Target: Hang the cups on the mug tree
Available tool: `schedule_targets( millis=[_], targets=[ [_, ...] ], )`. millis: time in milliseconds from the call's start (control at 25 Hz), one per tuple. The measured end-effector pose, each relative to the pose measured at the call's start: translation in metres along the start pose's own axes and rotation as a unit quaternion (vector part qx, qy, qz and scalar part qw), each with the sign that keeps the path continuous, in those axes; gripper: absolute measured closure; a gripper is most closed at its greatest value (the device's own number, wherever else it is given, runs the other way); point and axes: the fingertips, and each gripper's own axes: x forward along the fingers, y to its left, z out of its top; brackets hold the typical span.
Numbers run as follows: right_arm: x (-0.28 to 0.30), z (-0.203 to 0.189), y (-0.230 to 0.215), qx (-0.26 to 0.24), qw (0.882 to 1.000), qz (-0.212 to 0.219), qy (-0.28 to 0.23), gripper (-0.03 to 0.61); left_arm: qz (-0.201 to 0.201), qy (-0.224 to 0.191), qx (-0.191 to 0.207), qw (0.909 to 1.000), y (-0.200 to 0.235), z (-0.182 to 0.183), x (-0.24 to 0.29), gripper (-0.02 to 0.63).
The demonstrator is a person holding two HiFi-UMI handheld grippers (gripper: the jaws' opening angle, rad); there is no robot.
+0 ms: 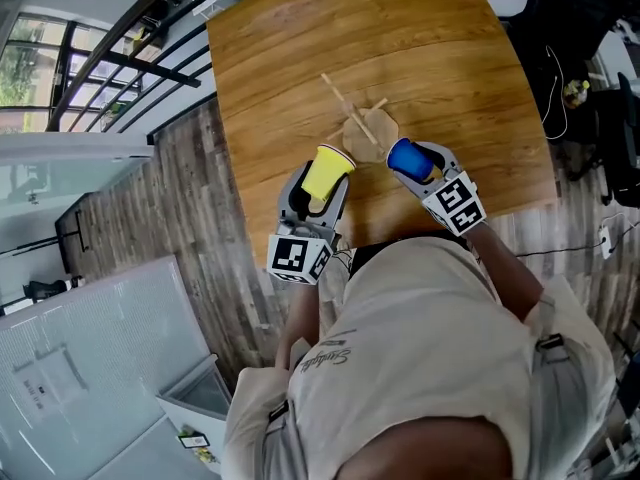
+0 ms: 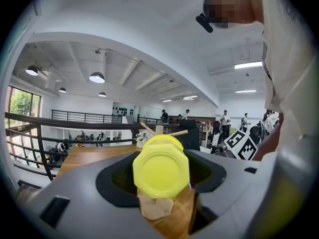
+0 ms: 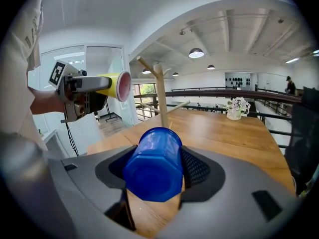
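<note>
A yellow cup [image 1: 325, 175] lies on its side in my left gripper [image 1: 318, 196], which is shut on it; the cup's base [image 2: 161, 169] faces the left gripper view. My right gripper [image 1: 418, 168] is shut on a blue cup [image 1: 408, 158], base toward its camera [image 3: 153, 166]. The wooden mug tree [image 1: 367, 128] stands on the table between and just beyond both cups, its bare pegs [image 3: 158, 86] showing above the blue cup. In the right gripper view the left gripper [image 3: 87, 91] holds the yellow cup [image 3: 117, 86] left of the tree.
The wooden table [image 1: 400, 38] stretches away beyond the tree. A small vase of flowers [image 3: 234, 108] stands at its far end. A railing [image 1: 120, 58] and a drop to a lower floor lie left of the table. My torso fills the lower head view.
</note>
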Motion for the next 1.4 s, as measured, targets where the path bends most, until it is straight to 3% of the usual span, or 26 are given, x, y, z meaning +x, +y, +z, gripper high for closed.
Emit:
schedule_targets(
  millis=[240, 440, 1400],
  targets=[
    [0.008, 0.002, 0.006, 0.009, 1.000, -0.012, 0.010, 0.318, -0.009, -0.014, 0.004, 0.9998, 0.014, 0.008, -0.005, 0.341],
    [0.030, -0.004, 0.003, 0.045, 0.998, -0.006, 0.032, 0.318, -0.019, -0.016, -0.001, 0.9997, 0.023, 0.005, -0.007, 0.341],
    [0.088, -0.032, -0.006, 0.037, 0.994, -0.005, 0.100, 0.316, -0.017, -0.006, -0.024, 0.9995, 0.038, -0.017, -0.016, 0.341]
  ],
)
